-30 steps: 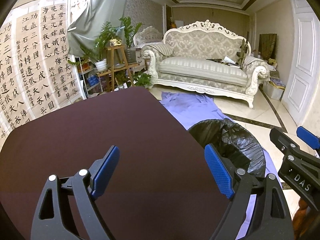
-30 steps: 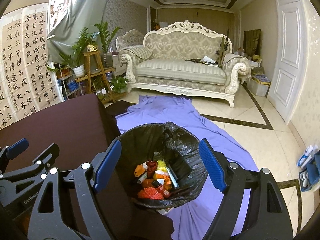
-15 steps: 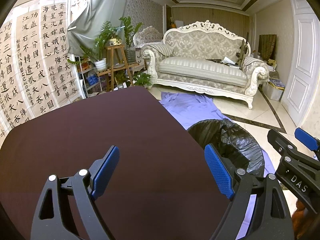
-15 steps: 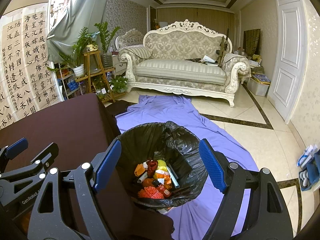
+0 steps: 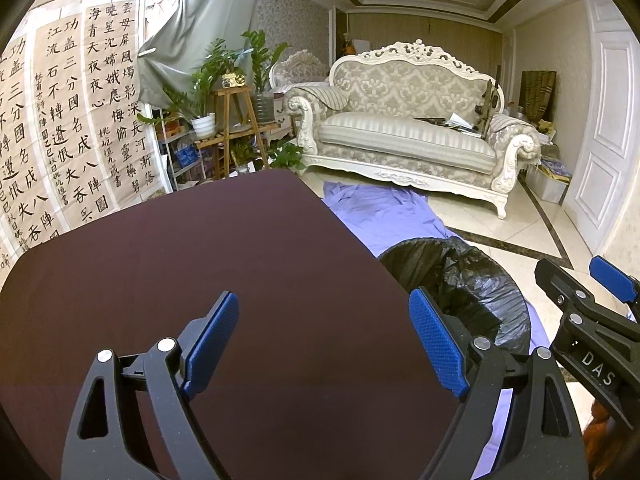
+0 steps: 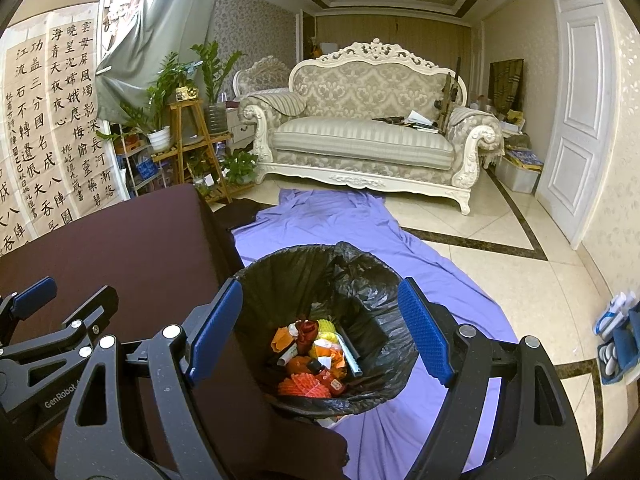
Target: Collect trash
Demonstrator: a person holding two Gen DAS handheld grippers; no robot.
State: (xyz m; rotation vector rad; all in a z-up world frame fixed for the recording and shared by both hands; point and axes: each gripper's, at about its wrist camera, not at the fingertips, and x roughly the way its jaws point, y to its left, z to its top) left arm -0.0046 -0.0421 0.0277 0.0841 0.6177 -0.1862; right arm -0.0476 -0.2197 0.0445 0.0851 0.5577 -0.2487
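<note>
A bin lined with a black bag (image 6: 360, 276) stands on the floor beside the dark maroon table (image 5: 200, 264). Several pieces of orange, red and yellow trash (image 6: 316, 356) lie in its bottom. My right gripper (image 6: 320, 336) is open and empty, held above the bin's mouth. My left gripper (image 5: 324, 340) is open and empty above the table near its right edge. The bin (image 5: 472, 280) shows in the left wrist view past the table edge, with the right gripper (image 5: 588, 300) at far right. The left gripper (image 6: 60, 312) shows at the left of the right wrist view.
A purple sheet (image 6: 340, 220) covers the floor under and beyond the bin. A white ornate sofa (image 6: 368, 140) stands at the back. A wooden plant stand (image 6: 188, 136) and calligraphy scrolls (image 5: 60, 120) line the left wall. A white door (image 6: 576, 120) is on the right.
The views have hardly shifted. Both grippers stay open and empty; the right gripper appears a little lower in the left wrist view.
</note>
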